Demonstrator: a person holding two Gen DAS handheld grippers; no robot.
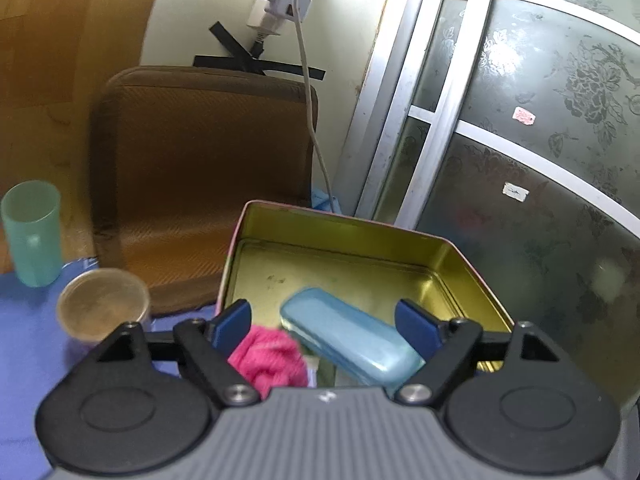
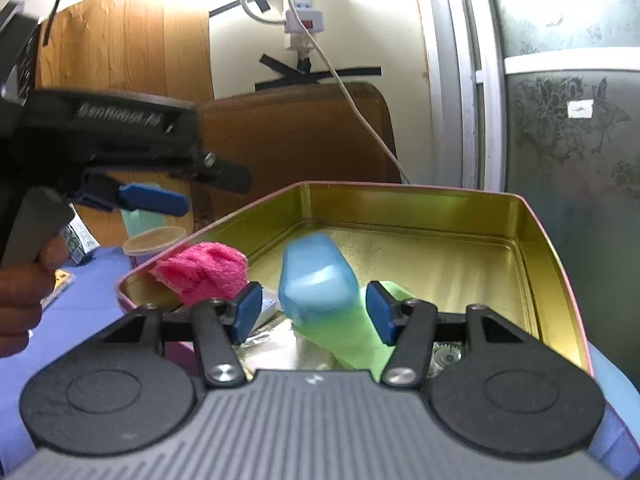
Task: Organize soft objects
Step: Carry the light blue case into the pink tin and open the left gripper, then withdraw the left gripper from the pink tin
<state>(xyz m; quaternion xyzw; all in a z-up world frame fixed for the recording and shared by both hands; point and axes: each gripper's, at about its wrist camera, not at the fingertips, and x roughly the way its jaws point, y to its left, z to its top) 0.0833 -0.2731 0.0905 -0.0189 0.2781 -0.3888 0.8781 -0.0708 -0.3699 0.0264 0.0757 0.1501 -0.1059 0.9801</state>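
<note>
An open gold-lined tin box [image 1: 360,232] [image 2: 400,200] stands on the blue table. In it lie a light blue case [image 1: 352,336] [image 2: 316,284], a pink knitted cloth [image 1: 268,360] [image 2: 204,268] at its near left corner, and a green cloth [image 2: 356,340] under the case. My left gripper [image 1: 324,320] is open above the box's near edge, empty; in the right wrist view it hovers at the left [image 2: 152,202]. My right gripper [image 2: 314,310] is open, its fingers either side of the blue case, not touching it.
A brown cushion [image 1: 208,168] [image 2: 300,136] leans on the wall behind the box. A green cup [image 1: 32,232] and a brown-lidded jar [image 1: 104,304] [image 2: 154,240] stand left of the box. A white cable [image 1: 308,100] hangs from a power strip. A glass door [image 1: 540,160] is at right.
</note>
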